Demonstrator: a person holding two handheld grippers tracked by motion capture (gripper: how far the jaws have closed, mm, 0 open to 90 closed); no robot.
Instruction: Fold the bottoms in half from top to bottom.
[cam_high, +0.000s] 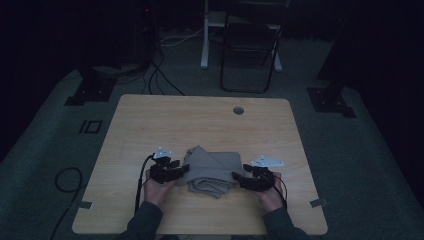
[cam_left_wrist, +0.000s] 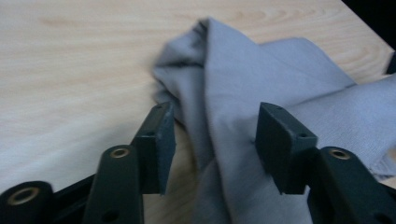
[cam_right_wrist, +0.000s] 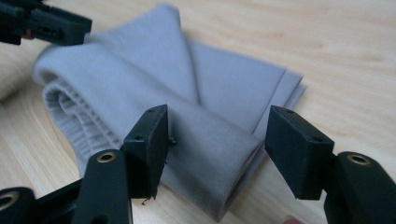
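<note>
A folded grey cloth (cam_high: 212, 170) lies on the wooden table (cam_high: 200, 125), near its front edge. My left gripper (cam_high: 180, 169) is at the cloth's left side, open, with a fold of the cloth (cam_left_wrist: 224, 107) between its jaws. My right gripper (cam_high: 239, 178) is at the cloth's right side, open, its jaws standing on either side of a folded corner of the cloth (cam_right_wrist: 205, 140). The ribbed hem (cam_right_wrist: 74, 116) of the cloth faces the front. In the right gripper view the left gripper (cam_right_wrist: 42, 23) appears at the top left.
A round cable hole (cam_high: 238, 110) sits near the table's far edge. Beyond the table stand a folding chair (cam_high: 250, 45) and dark stands on the grey floor. A cable (cam_high: 67, 180) loops on the floor at the left.
</note>
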